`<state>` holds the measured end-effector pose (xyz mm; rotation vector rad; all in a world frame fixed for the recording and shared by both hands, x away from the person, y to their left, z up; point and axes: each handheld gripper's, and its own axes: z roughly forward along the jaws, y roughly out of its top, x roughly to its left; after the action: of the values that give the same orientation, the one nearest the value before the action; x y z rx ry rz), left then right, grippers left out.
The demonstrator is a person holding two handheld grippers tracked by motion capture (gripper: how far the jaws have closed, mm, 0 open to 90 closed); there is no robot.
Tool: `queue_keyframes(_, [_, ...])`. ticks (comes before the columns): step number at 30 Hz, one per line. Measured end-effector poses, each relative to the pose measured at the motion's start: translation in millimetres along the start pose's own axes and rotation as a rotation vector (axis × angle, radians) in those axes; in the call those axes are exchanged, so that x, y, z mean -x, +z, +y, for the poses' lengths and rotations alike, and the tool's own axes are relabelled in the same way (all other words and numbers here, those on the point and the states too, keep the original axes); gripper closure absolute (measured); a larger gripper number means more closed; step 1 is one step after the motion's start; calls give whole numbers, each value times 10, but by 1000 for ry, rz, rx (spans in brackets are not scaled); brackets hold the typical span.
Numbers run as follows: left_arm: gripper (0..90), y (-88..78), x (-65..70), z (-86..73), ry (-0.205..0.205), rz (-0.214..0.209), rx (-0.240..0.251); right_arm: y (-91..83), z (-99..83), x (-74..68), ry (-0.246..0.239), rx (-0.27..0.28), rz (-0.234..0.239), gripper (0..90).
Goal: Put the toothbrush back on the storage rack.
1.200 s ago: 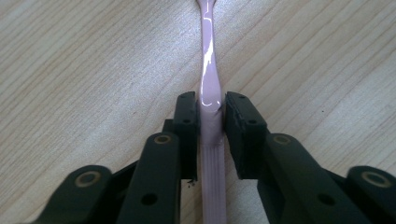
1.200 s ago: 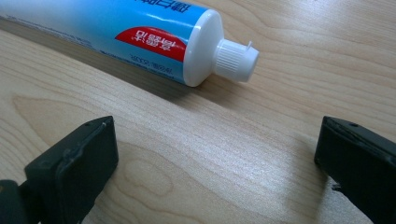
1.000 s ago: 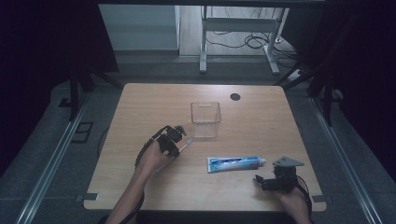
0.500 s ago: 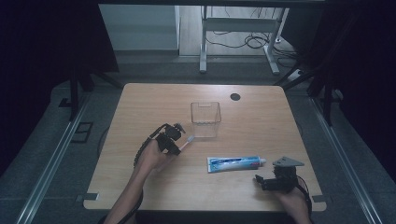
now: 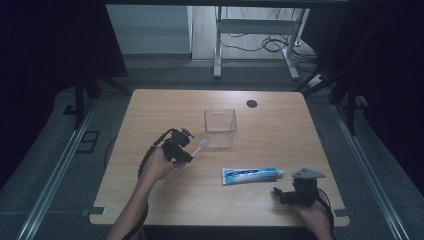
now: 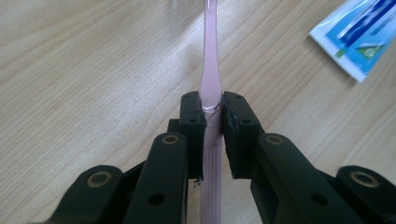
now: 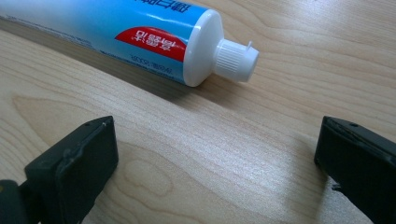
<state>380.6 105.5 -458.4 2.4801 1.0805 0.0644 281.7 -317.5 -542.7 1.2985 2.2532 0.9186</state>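
Note:
A pink toothbrush [image 6: 211,70] is clamped between the pads of my left gripper [image 6: 212,109], which is shut on its handle. In the high view the left gripper [image 5: 182,150] hovers above the table left of centre, and the toothbrush [image 5: 199,147] points its white head toward the clear container [image 5: 220,127]. A blue and white toothpaste tube [image 5: 250,175] lies flat, its white cap to the right. My right gripper [image 5: 286,195] rests near the front right, open. In the right gripper view the toothpaste tube [image 7: 140,32] lies just beyond the wide-apart jaws.
The wooden table [image 5: 280,125] carries a small dark round hole [image 5: 251,103] at the back right. A corner of the toothpaste tube [image 6: 359,37] is at the upper right of the left gripper view. Dark floor and metal frame legs surround the table.
My left gripper has risen a little with the toothbrush and shifted toward the clear container. The right gripper has stayed put.

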Motion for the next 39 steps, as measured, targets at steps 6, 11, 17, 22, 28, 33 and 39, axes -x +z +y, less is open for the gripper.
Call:
queue_keyframes(6, [790, -152, 45, 28, 19, -3, 49, 1, 0, -1, 1, 1, 0, 0])
queue_keyframes(11, [790, -249, 68, 70, 27, -7, 83, 1, 0, -1, 1, 1, 0, 0])
queue_keyframes(17, [790, -365, 96, 136, 45, 0, 120, 0, 0, -1, 1, 1, 0, 0])
queue_keyframes(22, [790, -442, 105, 193, 42, 6, 149, 0, 0, -1, 1, 0, 0, 0])
queue_keyframes(28, [790, -512, 109, 277, 47, 5, 179, 0, 0, -1, 1, 0, 0, 0])
queue_keyframes(33, [790, -550, 115, 354, 49, 12, 203, 1, 0, -1, 1, 1, 0, 0])
queue_keyframes(39, [790, -590, 97, 453, 43, 10, 241, 1, 0, -1, 1, 1, 0, 0])
